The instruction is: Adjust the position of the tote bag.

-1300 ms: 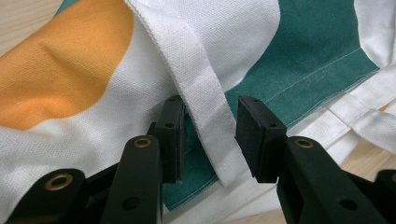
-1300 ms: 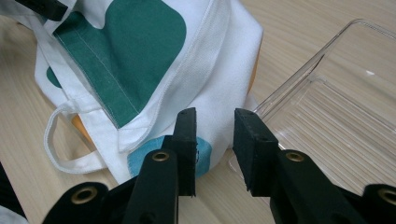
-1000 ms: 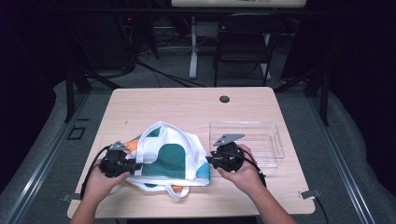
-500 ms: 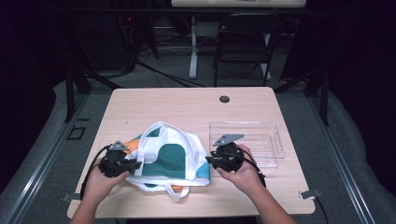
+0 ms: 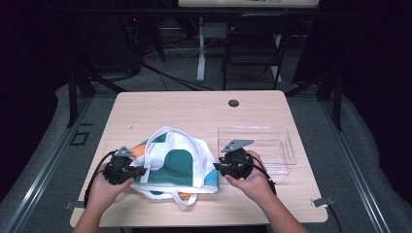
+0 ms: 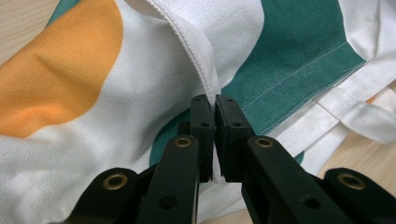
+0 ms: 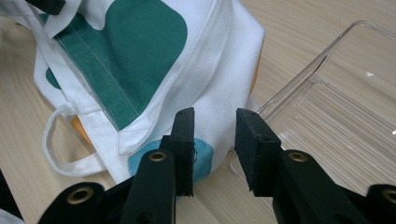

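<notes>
The tote bag lies crumpled near the table's front edge. The left gripper has just closed and is clamped on its white hem. The right gripper, jaws apart, holds nothing beside the bag's right side, next to the clear tray.

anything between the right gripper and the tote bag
Nothing visible. The right gripper has its fingers open right at the tote bag edge, with only bare table beneath; the clear bin sits off to its side.

R gripper is seen w/ jaws apart at tote bag corner; clear plastic tray is set just beside it on table.
</notes>
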Tool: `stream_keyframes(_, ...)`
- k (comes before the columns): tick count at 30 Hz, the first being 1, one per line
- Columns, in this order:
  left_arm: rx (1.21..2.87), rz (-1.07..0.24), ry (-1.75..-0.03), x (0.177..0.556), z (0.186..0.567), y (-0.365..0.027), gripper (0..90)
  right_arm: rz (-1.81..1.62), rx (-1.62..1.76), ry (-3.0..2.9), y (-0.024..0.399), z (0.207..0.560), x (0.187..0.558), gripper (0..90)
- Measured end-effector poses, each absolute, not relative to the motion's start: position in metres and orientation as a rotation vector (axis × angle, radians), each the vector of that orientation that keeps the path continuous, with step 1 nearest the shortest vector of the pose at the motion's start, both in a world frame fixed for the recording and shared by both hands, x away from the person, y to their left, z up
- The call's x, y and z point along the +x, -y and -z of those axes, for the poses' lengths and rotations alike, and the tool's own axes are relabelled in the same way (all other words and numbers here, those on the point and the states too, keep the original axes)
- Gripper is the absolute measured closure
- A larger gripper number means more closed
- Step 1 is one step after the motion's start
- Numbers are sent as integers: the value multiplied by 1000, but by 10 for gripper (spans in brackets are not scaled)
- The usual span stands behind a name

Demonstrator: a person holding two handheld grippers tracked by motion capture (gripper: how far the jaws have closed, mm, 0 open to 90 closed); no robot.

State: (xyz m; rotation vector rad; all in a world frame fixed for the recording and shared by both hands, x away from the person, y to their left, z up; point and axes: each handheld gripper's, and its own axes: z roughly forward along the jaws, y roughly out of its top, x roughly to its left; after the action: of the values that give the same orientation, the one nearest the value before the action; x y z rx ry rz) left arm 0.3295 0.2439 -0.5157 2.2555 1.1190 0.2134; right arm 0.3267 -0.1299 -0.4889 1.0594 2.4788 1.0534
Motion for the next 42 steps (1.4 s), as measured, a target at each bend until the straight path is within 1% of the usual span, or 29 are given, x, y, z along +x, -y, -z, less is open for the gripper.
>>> stream_keyframes(13, 2253, -226, -1103, 328, 511, -243, 874, -1054, 1053, -2475, 129, 489, 326, 681)
stream_keyframes(35, 2254, -299, -1075, 324, 498, -241, 877, -1056, 1021, -2498, 125, 491, 325, 683)
stream_keyframes(42, 2260, -321, -1059, 325, 491, -241, 878, -1046, 1002, -2500, 123, 491, 324, 724)
